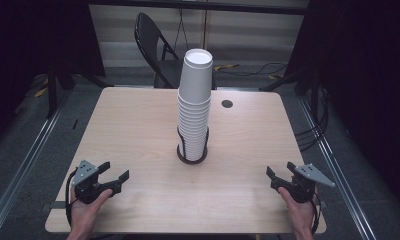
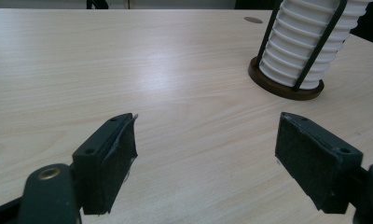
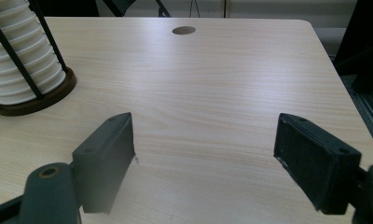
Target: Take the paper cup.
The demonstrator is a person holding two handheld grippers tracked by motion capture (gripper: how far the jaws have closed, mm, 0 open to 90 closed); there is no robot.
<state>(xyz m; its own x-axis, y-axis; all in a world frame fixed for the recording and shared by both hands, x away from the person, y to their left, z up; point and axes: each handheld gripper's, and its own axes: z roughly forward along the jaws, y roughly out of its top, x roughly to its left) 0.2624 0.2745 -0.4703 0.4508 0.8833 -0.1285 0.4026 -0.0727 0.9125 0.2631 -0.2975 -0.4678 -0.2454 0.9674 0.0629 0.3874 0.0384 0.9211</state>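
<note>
We see a pale wooden table (image 1: 138, 130) taking up most of the high view, with a round grommet hole (image 1: 227, 104) near its far edge, at about one o'clock from the table's middle. Beyond the far edge, at twelve o'clock, a dark folding chair (image 1: 150, 37) stands on the grey floor.

Near the middle of the table rises a tall stack of white paper cups (image 1: 194, 107), nested one inside another and leaning a little to the right at the top. It sits in a dark cup holder (image 1: 191, 156) made of a round base and thin upright rods that hug the lowest cups. From the left gripper view we find the stack at about one o'clock (image 2: 306, 42); from the right gripper view it lies at about ten o'clock (image 3: 21, 60).

At roughly seven o'clock from the stack, the left gripper (image 1: 116, 171) is held in a hand (image 1: 88, 205) near the table's front edge, well apart from the cups. Its jaws stand wide, with only bare tabletop between them. At roughly five o'clock, the right gripper (image 1: 279, 171) is held in the other hand (image 1: 300, 210), likewise well apart from the stack. Its jaws are spread wide too, nothing between them. Whether either gripper rests on the wood or hovers just above it, we cannot quite tell.
</note>
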